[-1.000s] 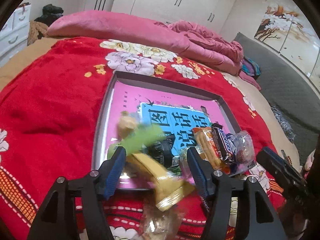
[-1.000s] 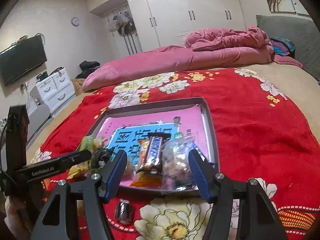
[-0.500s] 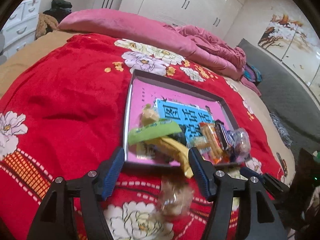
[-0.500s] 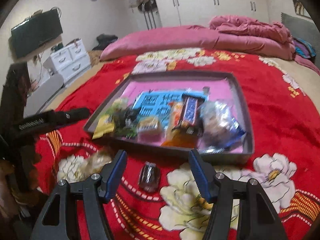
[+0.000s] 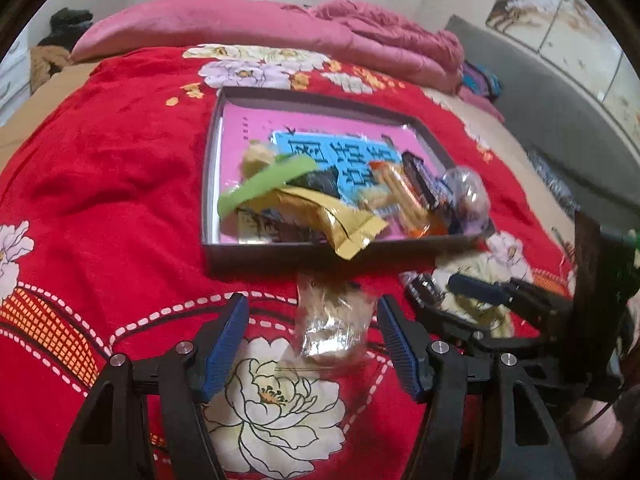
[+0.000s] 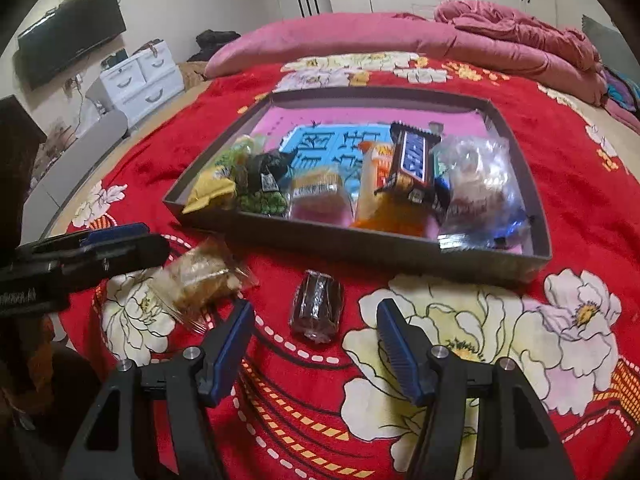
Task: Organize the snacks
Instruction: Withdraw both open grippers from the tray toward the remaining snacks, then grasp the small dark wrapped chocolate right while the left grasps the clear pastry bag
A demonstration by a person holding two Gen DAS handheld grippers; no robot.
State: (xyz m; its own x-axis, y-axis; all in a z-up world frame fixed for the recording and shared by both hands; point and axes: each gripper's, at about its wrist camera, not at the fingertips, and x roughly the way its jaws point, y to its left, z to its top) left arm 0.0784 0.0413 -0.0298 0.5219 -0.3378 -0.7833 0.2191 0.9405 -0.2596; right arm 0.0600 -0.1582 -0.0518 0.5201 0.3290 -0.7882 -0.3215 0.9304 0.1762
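A dark shallow tray (image 5: 280, 254) (image 6: 400, 246) on the red floral blanket holds several snacks: a yellow packet (image 5: 340, 220), a green packet (image 5: 268, 184), a chocolate bar (image 6: 414, 156) and clear bags. A clear-wrapped cracker pack (image 5: 334, 320) (image 6: 196, 280) lies on the blanket before the tray, between my left gripper's open fingers. My left gripper (image 5: 312, 320) is open and empty. A small dark wrapped candy (image 6: 318, 306) (image 5: 424, 290) lies beside it, just ahead of my open, empty right gripper (image 6: 314, 324).
Pink pillows and a crumpled pink quilt (image 5: 360, 40) lie at the bed's far end. White drawers (image 6: 140, 80) and a wall TV (image 6: 68, 36) stand to the left. A grey padded surface (image 5: 560, 120) runs along the right.
Both grippers have pulled back from the tray toward the near blanket. The cracker pack now sits between the left fingers and the dark candy sits just ahead of the right fingers.
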